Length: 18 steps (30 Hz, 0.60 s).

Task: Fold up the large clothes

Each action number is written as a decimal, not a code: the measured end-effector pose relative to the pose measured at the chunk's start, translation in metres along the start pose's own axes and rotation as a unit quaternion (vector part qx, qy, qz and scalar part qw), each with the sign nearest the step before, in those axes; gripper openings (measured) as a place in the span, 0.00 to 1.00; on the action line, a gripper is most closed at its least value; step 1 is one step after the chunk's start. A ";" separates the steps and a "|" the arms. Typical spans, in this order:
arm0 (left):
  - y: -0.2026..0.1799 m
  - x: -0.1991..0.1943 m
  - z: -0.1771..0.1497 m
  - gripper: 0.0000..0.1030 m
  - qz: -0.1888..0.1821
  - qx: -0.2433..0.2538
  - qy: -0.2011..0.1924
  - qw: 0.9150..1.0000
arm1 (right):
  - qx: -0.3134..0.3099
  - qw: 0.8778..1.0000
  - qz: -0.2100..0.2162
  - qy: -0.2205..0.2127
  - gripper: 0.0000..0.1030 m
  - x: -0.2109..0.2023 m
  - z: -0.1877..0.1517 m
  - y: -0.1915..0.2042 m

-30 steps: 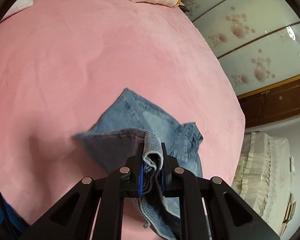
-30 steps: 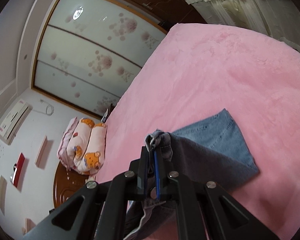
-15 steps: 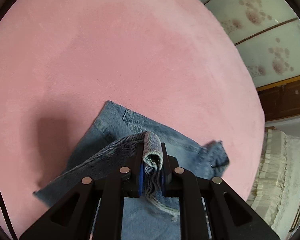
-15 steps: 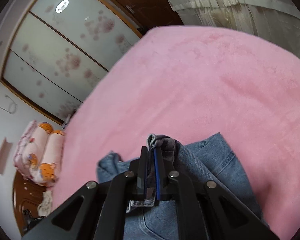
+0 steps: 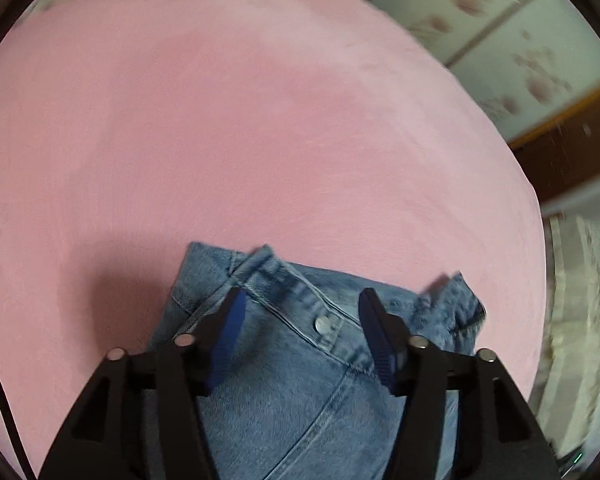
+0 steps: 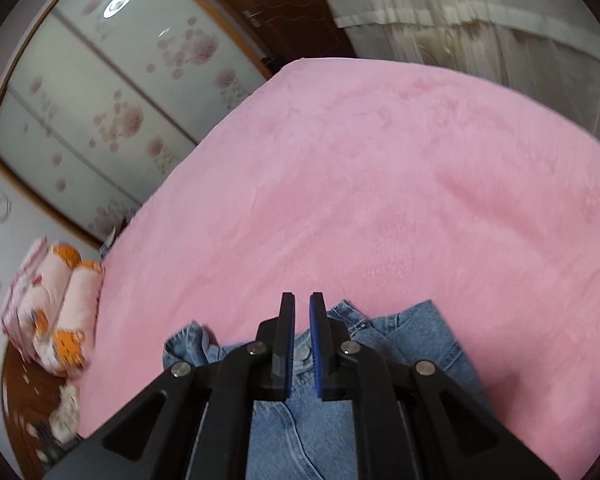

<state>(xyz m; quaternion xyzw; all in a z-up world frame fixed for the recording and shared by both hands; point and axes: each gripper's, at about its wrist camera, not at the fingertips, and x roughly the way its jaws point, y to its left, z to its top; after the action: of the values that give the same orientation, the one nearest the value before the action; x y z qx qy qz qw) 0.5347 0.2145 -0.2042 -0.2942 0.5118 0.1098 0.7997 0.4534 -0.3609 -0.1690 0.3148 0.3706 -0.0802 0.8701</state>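
A pair of blue denim jeans (image 5: 300,392) lies folded on the pink bed (image 5: 260,140), waistband and metal button (image 5: 322,323) facing up. My left gripper (image 5: 300,312) is open just above the waistband, holding nothing. In the right wrist view the jeans (image 6: 420,344) lie under my right gripper (image 6: 302,312), whose fingers stand a narrow gap apart with nothing between them. A small denim flap (image 6: 188,340) sticks out on the left side.
Pink pillows with orange bears (image 6: 60,312) lie at the head of the bed. A wardrobe with floral sliding doors (image 6: 100,100) and a dark wooden door (image 6: 284,4) stand beyond the bed. White curtains (image 6: 480,20) hang at the right.
Both grippers have let go of the denim they were pinching. The jeans have dropped flat onto the bed, folded over. The left jaws have opened wide, the right ones only slightly.
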 end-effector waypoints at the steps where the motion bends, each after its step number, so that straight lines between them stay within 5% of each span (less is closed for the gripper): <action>1: -0.008 -0.005 -0.005 0.58 0.004 0.023 0.003 1.000 | -0.014 1.000 -0.005 0.007 0.07 -0.001 -0.001 0.004; 7: -0.036 -0.027 -0.041 0.66 0.029 0.106 0.010 0.994 | -0.094 0.993 -0.032 0.057 0.10 -0.010 -0.032 0.010; 11: -0.043 -0.032 -0.075 0.67 0.024 0.146 0.034 0.988 | -0.130 0.987 -0.053 0.075 0.40 -0.014 -0.053 -0.001; 18: -0.059 -0.028 -0.133 0.68 0.048 0.213 0.052 0.975 | -0.176 0.976 -0.098 0.084 0.41 0.017 -0.057 -0.031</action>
<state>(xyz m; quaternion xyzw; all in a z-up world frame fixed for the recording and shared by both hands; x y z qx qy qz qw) 0.4499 0.0936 -0.1991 -0.0977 0.5774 0.0210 0.8103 0.4202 -0.3493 -0.2261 0.1248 0.4795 -0.0719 0.8656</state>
